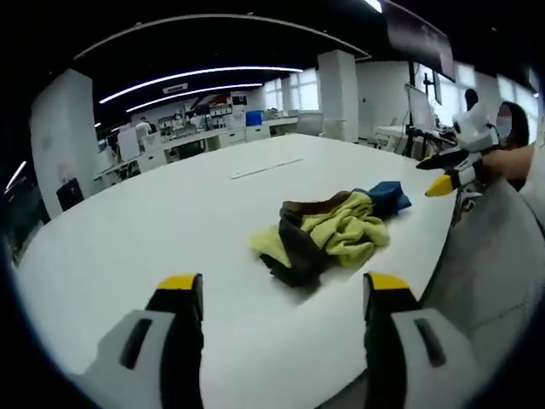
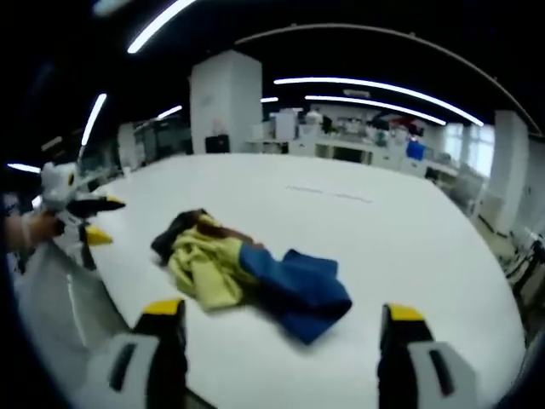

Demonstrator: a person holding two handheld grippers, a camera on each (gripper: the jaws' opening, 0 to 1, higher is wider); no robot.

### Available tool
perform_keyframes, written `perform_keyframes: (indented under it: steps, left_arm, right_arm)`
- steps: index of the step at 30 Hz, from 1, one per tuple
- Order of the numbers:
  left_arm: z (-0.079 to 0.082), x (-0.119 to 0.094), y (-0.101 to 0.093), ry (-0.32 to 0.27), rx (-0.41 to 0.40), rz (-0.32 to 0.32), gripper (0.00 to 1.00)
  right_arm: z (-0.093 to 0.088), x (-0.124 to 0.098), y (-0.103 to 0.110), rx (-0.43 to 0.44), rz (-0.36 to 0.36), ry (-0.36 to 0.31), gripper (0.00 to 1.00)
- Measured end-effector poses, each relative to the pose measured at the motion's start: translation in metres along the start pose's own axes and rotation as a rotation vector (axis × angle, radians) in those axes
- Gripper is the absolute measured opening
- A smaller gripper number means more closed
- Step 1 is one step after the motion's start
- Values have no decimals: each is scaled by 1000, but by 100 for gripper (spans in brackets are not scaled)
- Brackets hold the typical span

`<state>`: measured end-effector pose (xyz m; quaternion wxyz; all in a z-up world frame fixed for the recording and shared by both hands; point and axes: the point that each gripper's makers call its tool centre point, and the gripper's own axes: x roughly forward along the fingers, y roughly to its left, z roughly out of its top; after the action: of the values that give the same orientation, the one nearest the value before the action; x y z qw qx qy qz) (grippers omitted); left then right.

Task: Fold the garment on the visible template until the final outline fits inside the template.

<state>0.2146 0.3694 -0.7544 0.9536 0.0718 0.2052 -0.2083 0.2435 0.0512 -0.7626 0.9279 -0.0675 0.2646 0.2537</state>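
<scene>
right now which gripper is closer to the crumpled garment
probably right: the crumpled garment reaches with its blue end between the open jaws of the right gripper; the left gripper sits back from it, table between

My yellow cloth (image 1: 341, 228) hides most of the blue piece (image 1: 390, 196). Far shelves (image 1: 213, 115) blur. Faint desk marks (image 1: 264, 169) stay unreadable.

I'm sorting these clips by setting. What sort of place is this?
Probably an open-plan lab or office workroom. A big white table holds a crumpled garment, long strip lights run along a dark ceiling, and benches crowded with equipment line the far side among white pillars.
</scene>
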Motion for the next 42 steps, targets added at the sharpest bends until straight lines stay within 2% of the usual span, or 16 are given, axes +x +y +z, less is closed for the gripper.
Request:
perform_keyframes:
  steps: [1, 2, 5, 8, 12, 14, 16, 19, 21, 24, 29, 33, 37, 42]
  left_arm:
    - [2, 0, 1, -10, -10, -2, 74]
    - [4, -1, 0, -16, -23, -4, 74]
    - [5, 0, 3, -9, -46, -13, 74]
    - [11, 0, 1, -14, -43, -27, 72]
    - [19, 6, 7, -10, -42, -60, 68]
    - [23, 10, 8, -9, -38, -77, 64]
    - [25, 17, 8, -3, -31, -99, 58]
    - [27, 27, 8, 6, -51, -139, 45]
    - [28, 31, -3, 16, -56, -161, 40]
    - [27, 43, -9, 41, -56, -184, 37]
    - [10, 64, -19, 133, -59, -231, 28]
    - [2, 73, -24, 175, -92, -248, 23]
    - [0, 78, -23, 183, -107, -250, 18]
    - [-2, 83, -21, 197, -130, -258, 17]
  right_arm:
    - [0, 0, 0, -1, 10, -5, 73]
    - [-3, 1, -2, -2, 9, 1, 69]
    - [-9, 3, -4, 24, 21, 29, 78]
    - [-10, 4, -5, 16, 41, 48, 69]
    - [0, 10, -10, -20, 73, 56, 69]
    - [9, 14, -10, -69, 106, 62, 64]
    - [15, 18, -12, -76, 115, 59, 61]
    - [24, 24, -6, -44, 179, 81, 63]
    - [26, 28, -7, -35, 190, 86, 56]
    - [25, 34, -5, -29, 220, 106, 49]
    - [17, 46, -3, -53, 248, 152, 37]
    - [10, 53, -1, -62, 272, 191, 32]
    - [9, 60, -2, -77, 271, 203, 27]
    - [6, 72, 4, -43, 299, 222, 18]
